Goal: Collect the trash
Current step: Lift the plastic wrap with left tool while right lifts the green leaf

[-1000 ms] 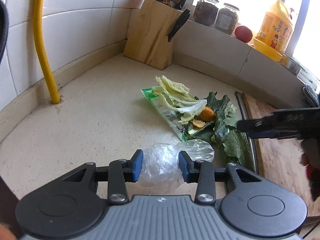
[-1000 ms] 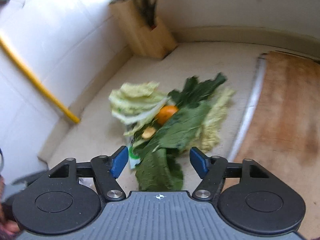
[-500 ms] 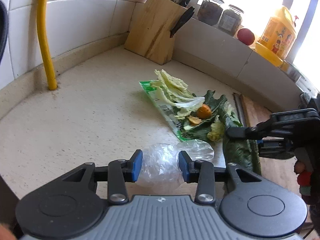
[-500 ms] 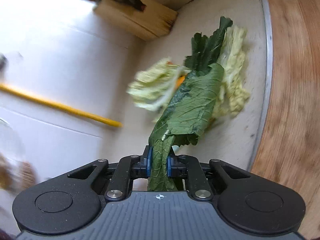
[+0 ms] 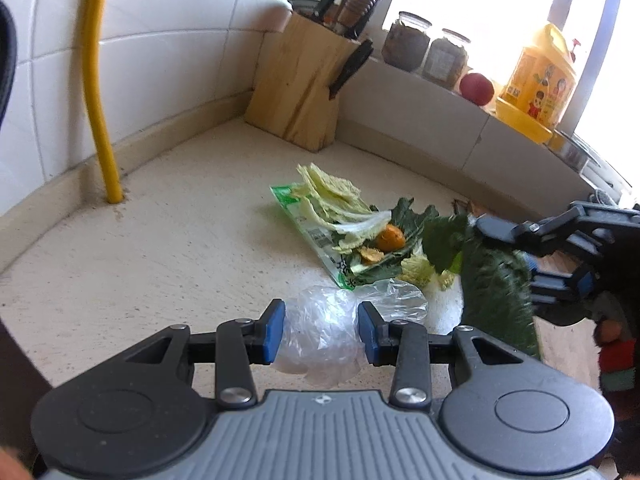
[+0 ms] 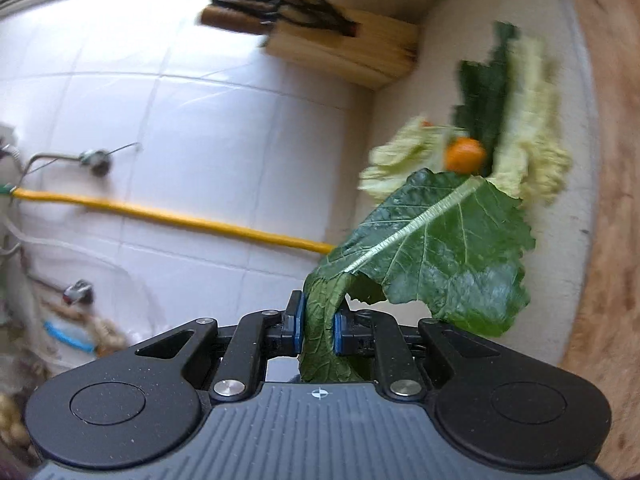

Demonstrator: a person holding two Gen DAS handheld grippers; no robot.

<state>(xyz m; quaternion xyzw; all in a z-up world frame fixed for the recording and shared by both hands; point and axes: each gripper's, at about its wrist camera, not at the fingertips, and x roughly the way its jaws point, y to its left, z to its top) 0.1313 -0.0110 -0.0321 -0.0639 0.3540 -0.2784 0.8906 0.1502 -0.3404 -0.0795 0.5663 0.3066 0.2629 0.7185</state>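
Note:
My left gripper (image 5: 321, 330) is shut on a crumpled clear plastic bag (image 5: 320, 336), low over the beige counter (image 5: 160, 264). Beyond it lies the trash pile: a green printed wrapper (image 5: 316, 236), pale cabbage leaves (image 5: 332, 196), orange peel (image 5: 390, 238) and darker greens. My right gripper (image 6: 318, 320) is shut on the stem end of a large dark green leaf (image 6: 440, 248), which hangs clear of the pile. In the left wrist view that right gripper (image 5: 516, 256) comes in from the right, with the leaf (image 5: 496, 300) dangling just right of the bag.
A wooden knife block (image 5: 304, 96) stands in the back corner and a yellow pipe (image 5: 98, 100) runs up the tiled wall. The sill holds jars (image 5: 408, 46), an apple (image 5: 476, 88) and a yellow oil bottle (image 5: 540, 80). A wooden board (image 6: 612, 160) lies right of the pile.
My right gripper went from open over the pile to shut on the green leaf, then lifted it off and carried it closer to the bag. The left gripper kept its hold on the bag.

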